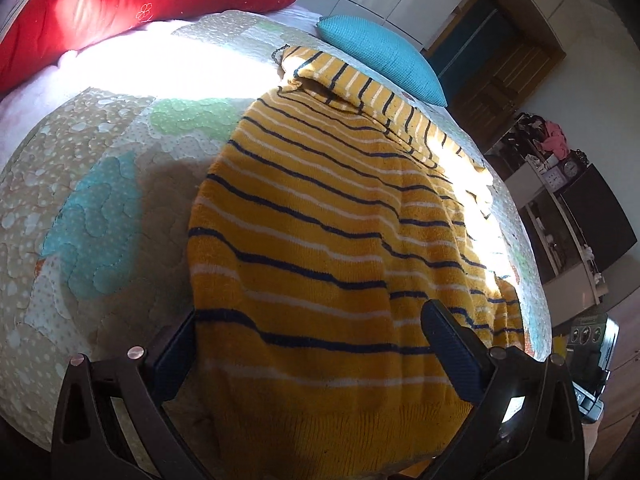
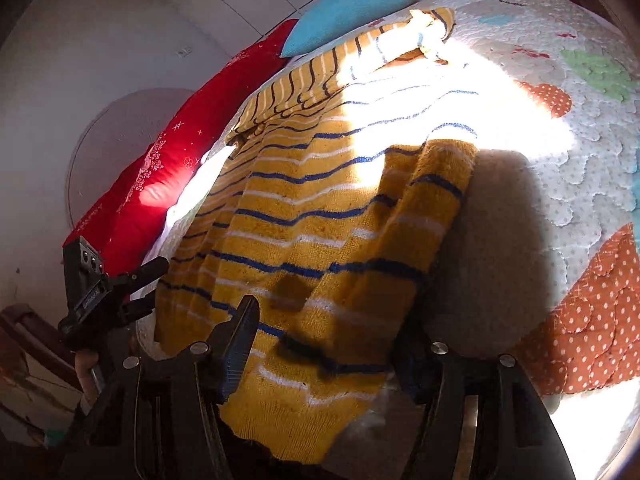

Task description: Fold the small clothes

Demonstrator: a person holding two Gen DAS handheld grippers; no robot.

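Note:
A yellow knitted sweater with navy and white stripes lies spread on a quilted bedspread. Its hem is nearest me and a sleeve is folded across its far end. My left gripper is open, its jaws set wide on either side of the hem. In the right wrist view the sweater has its right edge folded over. My right gripper is open over the sweater's near corner. The left gripper shows at the sweater's left edge.
A red pillow and a turquoise pillow lie at the bed's far end. Shelves with clutter stand beside the bed on the right. Strong sunlight falls across the bedspread and sweater.

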